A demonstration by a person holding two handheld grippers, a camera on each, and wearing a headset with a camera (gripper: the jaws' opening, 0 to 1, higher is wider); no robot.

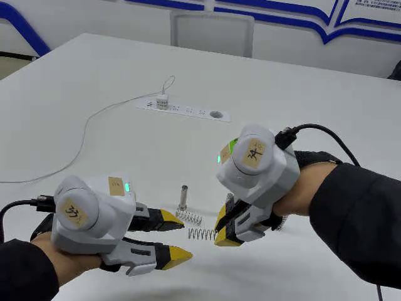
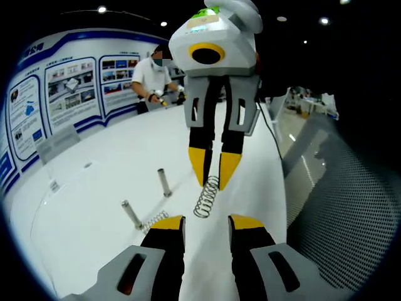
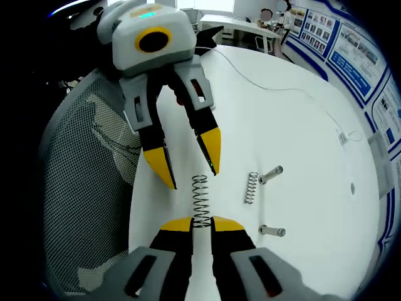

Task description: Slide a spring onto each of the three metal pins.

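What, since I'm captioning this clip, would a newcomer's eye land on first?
The right gripper, low in the head view, pinches one end of a spring that points toward the open left gripper. Just behind them an upright metal pin stands on the white table with a second spring lying at its foot, not threaded on.

A wide white tabletop [image 1: 94, 81] is seen, with a power strip [image 1: 188, 110] and a thin cable [image 1: 81, 141] laid on it. A pale chair [image 1: 212, 31] is set at its far edge, before a white wall [image 1: 282, 39] trimmed in blue. Display boards [image 2: 69, 88] are hung along a side wall.
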